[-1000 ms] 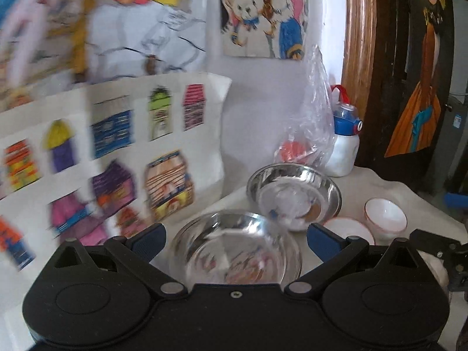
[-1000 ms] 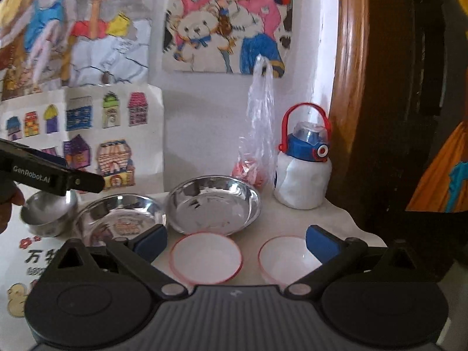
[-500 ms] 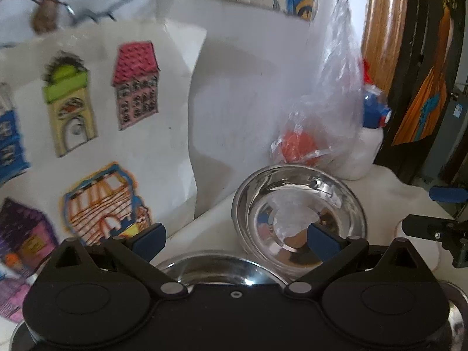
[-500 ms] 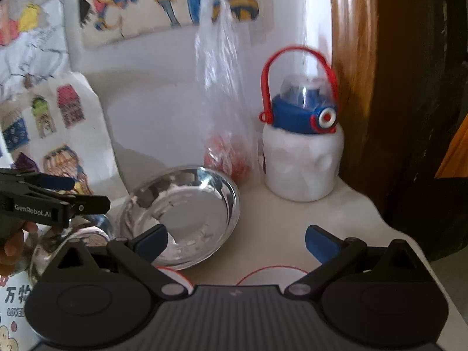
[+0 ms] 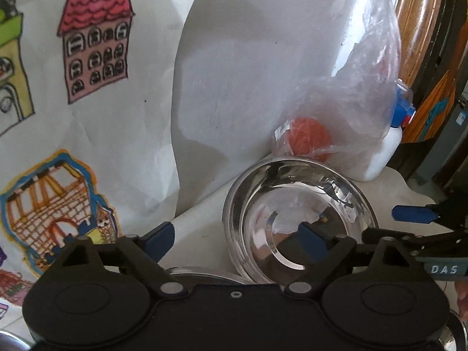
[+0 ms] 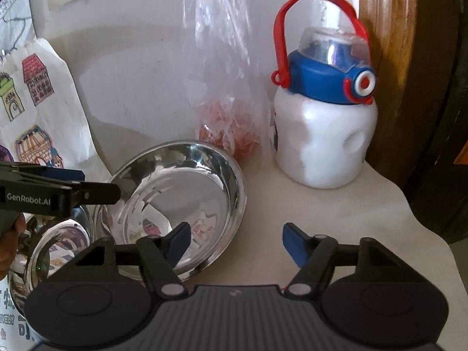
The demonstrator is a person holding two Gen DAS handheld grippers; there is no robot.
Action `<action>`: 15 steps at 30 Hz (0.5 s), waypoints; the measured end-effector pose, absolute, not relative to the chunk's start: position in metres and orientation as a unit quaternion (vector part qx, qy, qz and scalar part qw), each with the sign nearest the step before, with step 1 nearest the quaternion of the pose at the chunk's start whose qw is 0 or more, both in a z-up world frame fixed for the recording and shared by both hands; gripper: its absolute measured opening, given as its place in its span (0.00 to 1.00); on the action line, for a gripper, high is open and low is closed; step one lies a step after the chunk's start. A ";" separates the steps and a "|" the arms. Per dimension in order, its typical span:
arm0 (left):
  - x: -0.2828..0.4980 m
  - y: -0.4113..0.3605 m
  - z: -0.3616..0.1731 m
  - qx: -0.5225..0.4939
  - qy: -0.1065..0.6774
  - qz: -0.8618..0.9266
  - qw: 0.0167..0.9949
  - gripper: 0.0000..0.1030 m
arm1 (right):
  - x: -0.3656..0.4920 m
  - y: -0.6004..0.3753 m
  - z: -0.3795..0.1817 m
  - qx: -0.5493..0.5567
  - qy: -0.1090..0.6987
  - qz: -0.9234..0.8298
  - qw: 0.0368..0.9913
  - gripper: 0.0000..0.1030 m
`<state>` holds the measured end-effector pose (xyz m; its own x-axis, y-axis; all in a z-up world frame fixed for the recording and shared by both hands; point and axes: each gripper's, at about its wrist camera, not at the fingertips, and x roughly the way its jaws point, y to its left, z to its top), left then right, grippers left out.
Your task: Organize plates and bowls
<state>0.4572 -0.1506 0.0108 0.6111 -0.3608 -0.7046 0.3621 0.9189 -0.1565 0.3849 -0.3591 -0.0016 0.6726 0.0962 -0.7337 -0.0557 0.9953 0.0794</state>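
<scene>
A sheet of coloured house drawings (image 5: 87,111) leans against the white wall, filling the left of the left wrist view. On the pale table (image 6: 336,213) a clear plastic bag (image 6: 222,67) with something orange-red inside stands against the wall, and just right of it sits a white bottle (image 6: 324,134) with a blue lid and red handle. In front of the bag lies the large steel bowl (image 6: 187,199), touching or nearly touching it. A second steel bowl (image 6: 58,251) sits at its left, rim to rim. The left gripper (image 5: 234,239) hovers low over these bowls, jaws spread wide, its right finger over the large bowl's hollow. The right gripper (image 6: 234,239) has its jaws spread too, holding nothing, left finger above that bowl's near edge, right finger above bare table
</scene>
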 end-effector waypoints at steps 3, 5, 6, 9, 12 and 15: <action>0.463 -0.153 0.006 -0.008 0.401 -0.201 0.894 0.79 | 0.388 -0.357 -0.006 0.020 0.410 0.040 0.911 0.52; 0.466 -0.153 0.002 -0.015 0.411 -0.204 0.889 0.74 | 0.391 -0.354 -0.008 0.023 0.417 0.040 0.908 0.48; 0.468 -0.152 0.001 -0.019 0.415 -0.204 0.887 0.70 | 0.392 -0.354 -0.009 0.029 0.421 0.042 0.905 0.45; 0.471 -0.150 -0.003 -0.034 0.427 -0.206 0.880 0.55 | 0.397 -0.354 -0.011 0.039 0.432 0.042 0.900 0.43; 0.475 -0.151 -0.009 -0.048 0.444 -0.211 0.869 0.37 | 0.400 -0.352 -0.013 0.047 0.437 0.044 0.897 0.35; 0.474 -0.151 -0.009 -0.049 0.445 -0.209 0.869 0.27 | 0.402 -0.352 -0.013 0.064 0.436 0.043 0.896 0.20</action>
